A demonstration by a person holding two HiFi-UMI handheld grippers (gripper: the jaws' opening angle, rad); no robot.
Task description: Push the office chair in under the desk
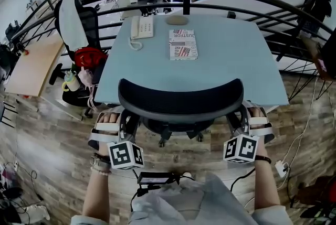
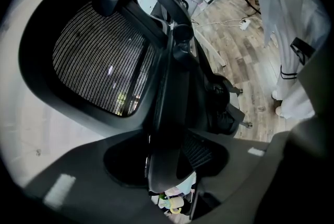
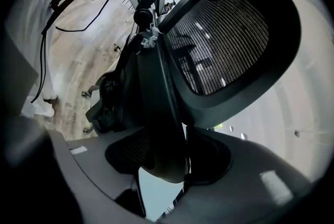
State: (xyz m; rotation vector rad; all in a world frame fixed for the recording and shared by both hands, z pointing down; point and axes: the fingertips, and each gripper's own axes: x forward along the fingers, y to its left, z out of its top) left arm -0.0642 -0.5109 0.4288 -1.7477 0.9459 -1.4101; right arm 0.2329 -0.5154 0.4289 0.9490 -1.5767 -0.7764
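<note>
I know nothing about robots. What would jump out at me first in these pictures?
The black office chair fills the middle, its curved backrest right at the near edge of a pale blue desk. The left gripper and right gripper each clamp one side of that backrest. On the desk lie a white phone and a printed booklet.
</note>
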